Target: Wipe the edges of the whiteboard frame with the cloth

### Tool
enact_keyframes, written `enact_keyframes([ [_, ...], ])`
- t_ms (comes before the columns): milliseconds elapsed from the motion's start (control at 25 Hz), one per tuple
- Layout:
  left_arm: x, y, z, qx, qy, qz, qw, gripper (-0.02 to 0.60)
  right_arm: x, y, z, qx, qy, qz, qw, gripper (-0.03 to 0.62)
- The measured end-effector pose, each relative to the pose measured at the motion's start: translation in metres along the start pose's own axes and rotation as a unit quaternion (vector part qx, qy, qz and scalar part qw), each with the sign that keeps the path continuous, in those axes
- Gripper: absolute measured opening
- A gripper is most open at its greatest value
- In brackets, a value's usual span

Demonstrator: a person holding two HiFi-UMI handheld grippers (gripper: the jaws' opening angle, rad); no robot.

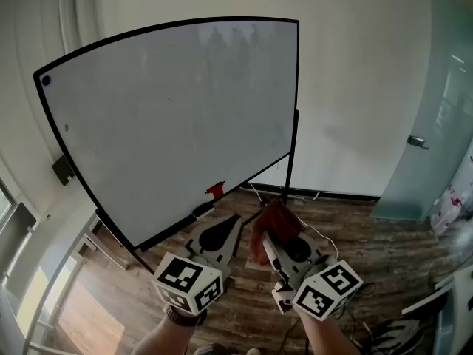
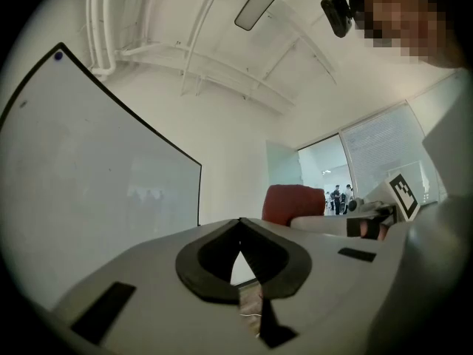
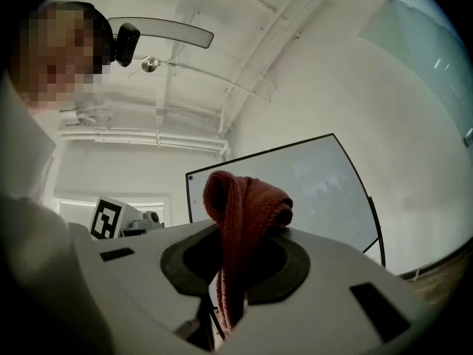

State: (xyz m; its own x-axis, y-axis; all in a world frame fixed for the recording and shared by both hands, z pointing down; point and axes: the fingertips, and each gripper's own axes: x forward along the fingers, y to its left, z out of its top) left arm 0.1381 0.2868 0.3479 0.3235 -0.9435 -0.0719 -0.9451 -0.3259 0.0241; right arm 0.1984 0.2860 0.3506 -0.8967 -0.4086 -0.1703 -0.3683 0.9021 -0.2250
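Left gripper point(image 1: 230, 224): my jaws pressed together, nothing between | right gripper point(image 1: 267, 237): my jaws clamped on the red knitted cloth point(image 3: 242, 202), a fold bunched above the tips | whiteboard point(image 1: 177, 109): upright ahead, black frame point(image 1: 298, 87) all round | both grippers low, below its bottom edge, not touching it | wood floor point(image 1: 369, 235) underneath.

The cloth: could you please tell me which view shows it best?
The right gripper view: the cloth sits centre-frame, clamped in the right tool, its knit clear. The head view shows a red bunch at that tool's tip; the left gripper view, only a red lump.
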Motion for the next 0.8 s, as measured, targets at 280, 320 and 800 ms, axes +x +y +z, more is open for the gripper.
enact_keyframes([
  [280, 0.031, 0.014, 0.007, 0.002, -0.006, -0.004, 1.0, 0.009, 0.02, -0.022, 0.012, -0.008, 0.002, 0.007, 1.0, 0.064],
  [320, 0.036, 0.017, 0.007, 0.003, -0.006, -0.006, 1.0, 0.009, 0.024, -0.028, 0.012, -0.007, 0.003, 0.006, 1.0, 0.064],
  [800, 0.138, 0.137, 0.027, 0.01, -0.023, -0.042, 0.9988, 0.009, 0.164, -0.107, 0.03, -0.035, 0.002, -0.009, 0.999, 0.064],
])
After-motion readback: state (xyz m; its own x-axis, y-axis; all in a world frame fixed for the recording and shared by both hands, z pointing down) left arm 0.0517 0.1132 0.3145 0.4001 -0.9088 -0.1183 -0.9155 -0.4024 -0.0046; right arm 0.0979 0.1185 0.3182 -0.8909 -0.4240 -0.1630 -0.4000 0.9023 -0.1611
